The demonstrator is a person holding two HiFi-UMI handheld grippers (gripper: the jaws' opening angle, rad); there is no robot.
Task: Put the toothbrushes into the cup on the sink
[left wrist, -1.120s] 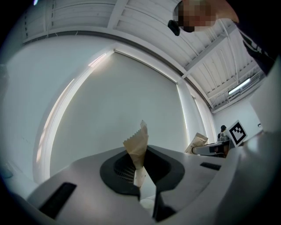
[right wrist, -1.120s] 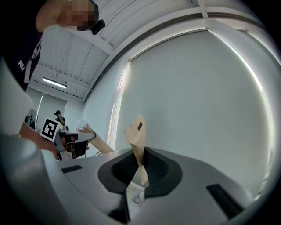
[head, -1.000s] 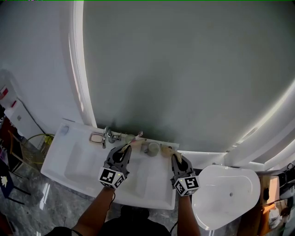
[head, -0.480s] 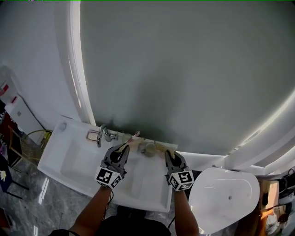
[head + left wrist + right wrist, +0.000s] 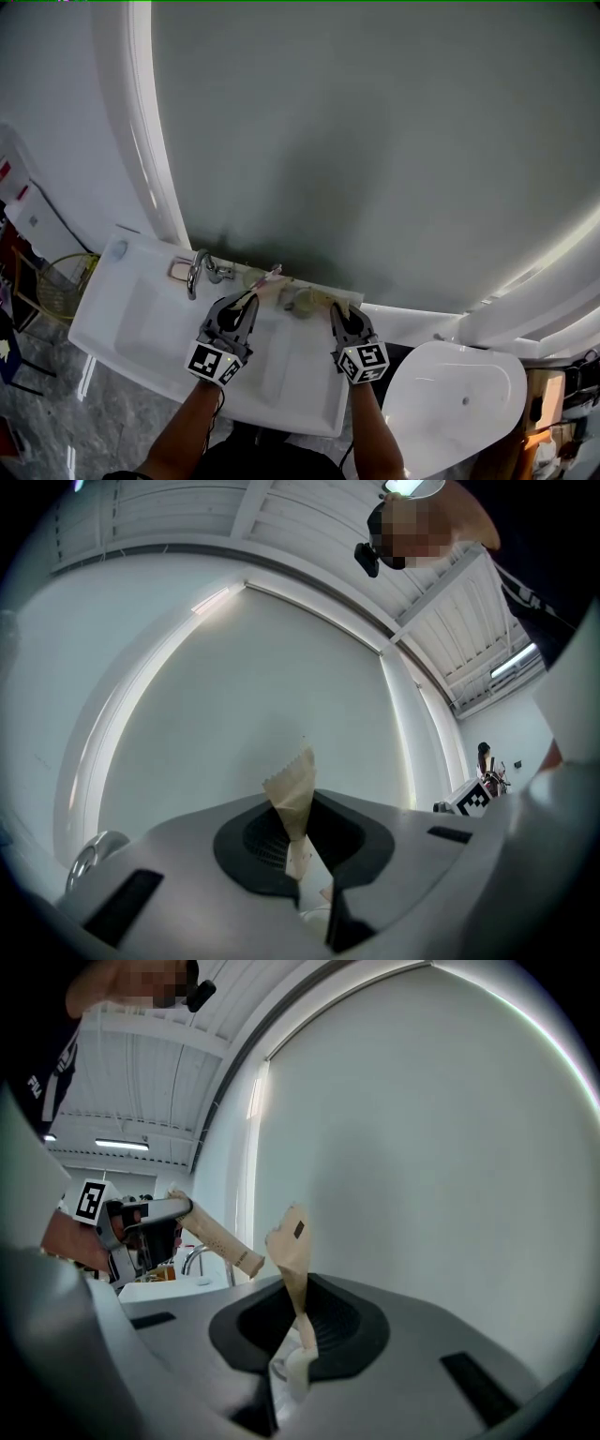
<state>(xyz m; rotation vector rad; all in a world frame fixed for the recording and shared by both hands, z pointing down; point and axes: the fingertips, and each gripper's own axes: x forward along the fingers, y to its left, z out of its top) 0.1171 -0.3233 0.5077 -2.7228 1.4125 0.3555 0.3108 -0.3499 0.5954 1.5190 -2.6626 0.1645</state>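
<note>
While both grippers are over the white sink (image 5: 122, 319), the count reads: 2 grippers, 2 toothbrushes, 1 cup, 1 faucet

Left gripper (image 5: 246, 302): jaws nearly together, pinching the left toothbrush (image 5: 292, 799), which is in a tan paper wrapper. The wrapper's serrated end sticks up past the fingertips; in the head view it slants away from the tips toward the wall.

Right gripper (image 5: 339, 319): jaws likewise narrow, clamped on the right toothbrush (image 5: 292, 1239), same tan wrapper, with a small dark mark near its top. It stands up from between the pads and leans slightly to the left.

Cup (image 5: 302, 301): one, pale, on the back ledge of the sink, lying ahead of and between the two sets of fingertips, nearer the right pair. Neither wrapped end is over its mouth; whether the right toothbrush touches the rim cannot be told.

Faucet (image 5: 199, 272): one, chrome, on the ledge beyond the left fingertips and further left.

Cross-check from the right gripper view: the left gripper appears off to the left of the right fingers, its wrapped toothbrush jutting out toward them
</note>
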